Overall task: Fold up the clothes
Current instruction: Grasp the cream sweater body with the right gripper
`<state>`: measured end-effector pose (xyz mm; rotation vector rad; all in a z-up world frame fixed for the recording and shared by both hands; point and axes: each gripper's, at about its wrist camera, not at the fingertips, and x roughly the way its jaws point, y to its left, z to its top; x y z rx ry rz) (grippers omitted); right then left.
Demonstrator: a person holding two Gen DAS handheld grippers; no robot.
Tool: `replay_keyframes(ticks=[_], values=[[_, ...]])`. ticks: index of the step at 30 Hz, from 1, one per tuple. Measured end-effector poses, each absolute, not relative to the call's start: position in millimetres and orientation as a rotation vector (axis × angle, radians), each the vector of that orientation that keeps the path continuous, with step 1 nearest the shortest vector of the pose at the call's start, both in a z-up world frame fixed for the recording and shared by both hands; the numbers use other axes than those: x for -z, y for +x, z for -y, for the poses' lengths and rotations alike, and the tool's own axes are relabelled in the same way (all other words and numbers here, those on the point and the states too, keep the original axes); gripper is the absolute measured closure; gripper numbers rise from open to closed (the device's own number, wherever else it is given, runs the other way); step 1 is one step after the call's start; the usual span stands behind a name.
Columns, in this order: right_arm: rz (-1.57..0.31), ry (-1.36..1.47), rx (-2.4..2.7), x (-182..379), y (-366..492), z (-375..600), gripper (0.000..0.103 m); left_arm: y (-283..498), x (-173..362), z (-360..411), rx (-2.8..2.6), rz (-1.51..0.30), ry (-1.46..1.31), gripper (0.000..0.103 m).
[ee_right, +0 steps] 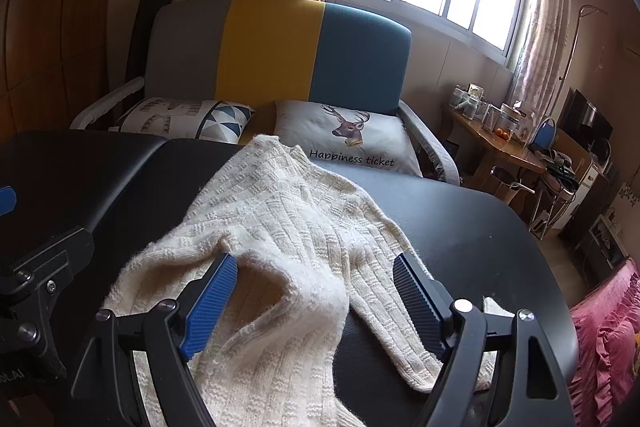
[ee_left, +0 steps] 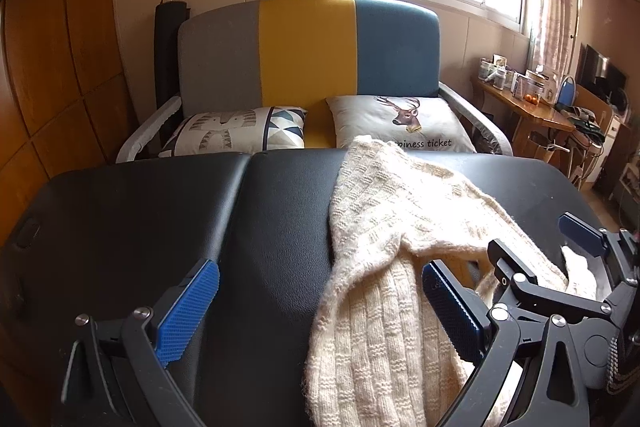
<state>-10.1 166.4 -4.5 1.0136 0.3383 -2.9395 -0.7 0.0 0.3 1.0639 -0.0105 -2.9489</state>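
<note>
Both my grippers spread wide over the cream sweater, gripping nothing.

My left gripper [ee_left: 320, 311] and right gripper [ee_right: 316, 301] hover with ribbed blue pads [ee_right: 208, 311] released above the chunky, basket-knit sweater [ee_right: 280, 227]; it lies rumpled across the black padded table [ee_left: 140, 227], collar toward its far edge, one sleeve reaching the near edge.
</note>
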Motion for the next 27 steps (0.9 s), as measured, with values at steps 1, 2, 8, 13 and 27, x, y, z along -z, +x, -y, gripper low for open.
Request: replay_keyframes(ticks=[1,2,8,13,27], values=[[-0.337,1.017,2.937,5.3,-10.1,-166.6,0.021,-1.6,-0.6,0.0,2.949,0.010,1.061,0.001],[-0.336,1.020,2.935,6.0,-10.1,-166.8,0.021,-2.8,-0.8,0.1,2.950,0.009,1.058,0.001],[-0.322,1.042,2.916,11.0,-9.6,-168.4,0.021,-0.6,6.1,-1.0,2.946,0.015,1.101,0.001],[-0.167,1.097,2.839,23.3,-9.5,-184.4,0.021,-5.5,20.3,-7.2,2.974,0.049,1.153,0.001],[0.599,1.258,2.405,56.3,-11.8,-260.6,0.020,-2.0,33.0,-27.1,3.005,0.193,1.159,0.000]])
